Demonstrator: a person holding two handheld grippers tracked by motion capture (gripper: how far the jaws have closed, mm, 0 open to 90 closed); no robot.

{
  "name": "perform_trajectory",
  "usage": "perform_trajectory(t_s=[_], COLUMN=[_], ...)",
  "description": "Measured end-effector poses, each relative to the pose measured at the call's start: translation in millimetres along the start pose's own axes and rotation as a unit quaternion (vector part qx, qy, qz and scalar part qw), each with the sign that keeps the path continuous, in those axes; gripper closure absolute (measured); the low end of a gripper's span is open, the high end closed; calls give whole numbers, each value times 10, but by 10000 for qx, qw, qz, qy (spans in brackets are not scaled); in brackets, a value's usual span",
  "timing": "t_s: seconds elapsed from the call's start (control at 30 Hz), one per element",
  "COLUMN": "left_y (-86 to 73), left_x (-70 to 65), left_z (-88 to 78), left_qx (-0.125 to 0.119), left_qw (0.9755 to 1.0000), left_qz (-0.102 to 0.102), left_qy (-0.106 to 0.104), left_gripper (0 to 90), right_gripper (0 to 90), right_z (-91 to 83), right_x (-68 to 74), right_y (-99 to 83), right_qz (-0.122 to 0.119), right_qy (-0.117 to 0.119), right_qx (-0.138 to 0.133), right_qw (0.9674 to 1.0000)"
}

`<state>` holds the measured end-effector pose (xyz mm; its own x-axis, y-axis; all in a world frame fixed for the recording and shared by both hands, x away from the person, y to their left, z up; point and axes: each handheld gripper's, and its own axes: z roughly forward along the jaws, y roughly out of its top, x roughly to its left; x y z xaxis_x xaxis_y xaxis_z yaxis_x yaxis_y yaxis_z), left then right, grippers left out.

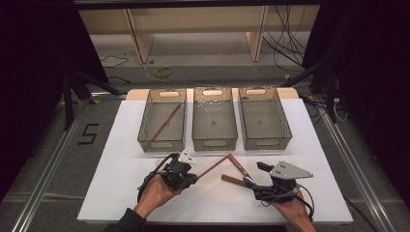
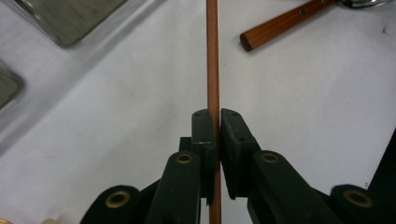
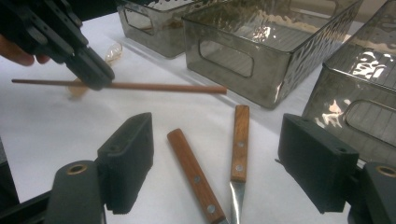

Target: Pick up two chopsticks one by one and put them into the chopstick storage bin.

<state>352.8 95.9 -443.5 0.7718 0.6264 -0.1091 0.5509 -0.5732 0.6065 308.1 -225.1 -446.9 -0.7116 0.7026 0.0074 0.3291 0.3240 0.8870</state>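
Ahead of the left tongs (image 1: pixel 192 176), three grey bins (image 1: pixel 214 126) are standing side by side, walling off the far bench (image 1: pixel 111 193) edge; narrow gaps are lying between them. Between the left tongs and the right tongs (image 3: pixel 217 172), two wooden-handled utensils (image 3: pixel 196 175) are lying in the way. Open bench is stretching out to the outer side of each.

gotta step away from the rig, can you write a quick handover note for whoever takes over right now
Left gripper: shut on a chopstick, held off the white table.
Right gripper: open, holding nothing, jaws either side of two wooden-handled utensils lying on the table.
Done: one chopstick lies in the left bin.
Left: probably bin the held chopstick, then sort the utensils; middle bin and right bin look empty.
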Motion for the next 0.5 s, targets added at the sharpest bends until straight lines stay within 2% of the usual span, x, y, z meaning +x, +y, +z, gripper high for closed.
perform_trajectory(t_s=[0.03,0.27,0.47,0.5], left_y=[8,21,44,48], left_x=[17,134,230,248], left_z=[-29,-172,-338,-373], left_qx=[-9,-218,-404,-494], left_qw=[10000,9997,9989,9984], left_qz=[32,-141,-225,-250], left_qy=[-5,-12,103,151], left_gripper=[842,841,842,842], right_gripper=[276,275,276,275], right_z=[-4,1,-1,0], right_x=[-2,-2,-5,-6], right_y=[2,1,-1,-2], right_qz=[4,17,44,48], right_qy=[-2,-2,-10,-22], right_qx=[-13,-15,-12,-4], right_qw=[10000,10000,10000,10000])
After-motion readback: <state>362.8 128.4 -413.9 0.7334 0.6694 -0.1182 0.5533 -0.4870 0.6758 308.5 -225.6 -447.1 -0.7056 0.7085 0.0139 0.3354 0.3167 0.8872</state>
